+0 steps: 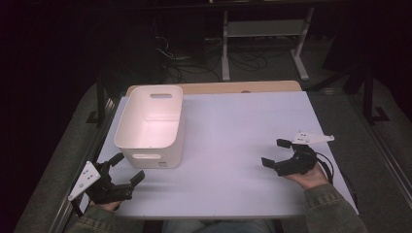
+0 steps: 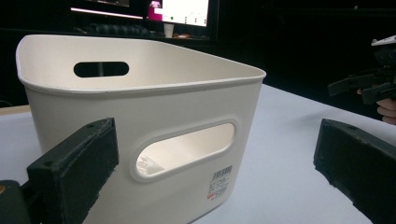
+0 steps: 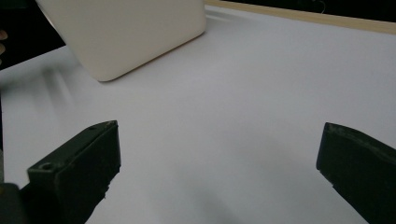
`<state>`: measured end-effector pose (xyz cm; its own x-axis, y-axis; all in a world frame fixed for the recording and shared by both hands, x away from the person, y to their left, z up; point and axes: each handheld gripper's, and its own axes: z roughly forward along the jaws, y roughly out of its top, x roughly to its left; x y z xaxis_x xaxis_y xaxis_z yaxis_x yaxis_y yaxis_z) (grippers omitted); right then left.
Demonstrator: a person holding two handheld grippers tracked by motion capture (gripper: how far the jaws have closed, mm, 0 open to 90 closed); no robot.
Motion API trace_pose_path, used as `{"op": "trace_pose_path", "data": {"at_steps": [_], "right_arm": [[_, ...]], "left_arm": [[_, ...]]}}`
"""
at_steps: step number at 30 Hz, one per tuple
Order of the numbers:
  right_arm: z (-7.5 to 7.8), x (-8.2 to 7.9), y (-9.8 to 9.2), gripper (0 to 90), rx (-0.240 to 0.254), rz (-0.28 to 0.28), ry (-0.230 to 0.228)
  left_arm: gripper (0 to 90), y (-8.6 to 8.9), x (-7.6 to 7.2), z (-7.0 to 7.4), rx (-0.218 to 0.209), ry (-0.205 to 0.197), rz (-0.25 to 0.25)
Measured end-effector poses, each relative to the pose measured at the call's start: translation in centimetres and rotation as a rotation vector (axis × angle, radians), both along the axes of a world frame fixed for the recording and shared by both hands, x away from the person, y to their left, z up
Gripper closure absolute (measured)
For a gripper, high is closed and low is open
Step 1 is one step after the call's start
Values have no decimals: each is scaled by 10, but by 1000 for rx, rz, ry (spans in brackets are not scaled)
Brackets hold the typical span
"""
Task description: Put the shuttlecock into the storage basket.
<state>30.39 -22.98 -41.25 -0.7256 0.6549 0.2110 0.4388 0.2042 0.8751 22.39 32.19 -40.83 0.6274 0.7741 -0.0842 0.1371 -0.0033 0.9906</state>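
Both my grippers idled with jaws spread, holding nothing.
My left gripper (image 1: pixel 127 170) sat just short of the white bin (image 1: pixel 151 127), ahead of its jaws; my right gripper (image 1: pixel 276 153) hovered well apart, over bare table (image 1: pixel 233 126).

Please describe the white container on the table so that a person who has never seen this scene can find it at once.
On the pale table, look at its left half: the white plastic bin stands there, just ahead of the left tool. It is open-topped, with rounded corners, an oval handle slot in each end wall and a small barcode sticker.
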Motion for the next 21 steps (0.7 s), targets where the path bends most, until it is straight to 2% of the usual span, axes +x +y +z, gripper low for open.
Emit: {"op": "trace_pose_path", "data": {"at_steps": [8,21], "right_arm": [[-4,-9,-11,0,30,-31,-38],[-11,-17,-20,0,45,-50,-50]], "left_arm": [[0,0,0,0,-3,4,5],[0,0,0,0,-6,6,4]]}}
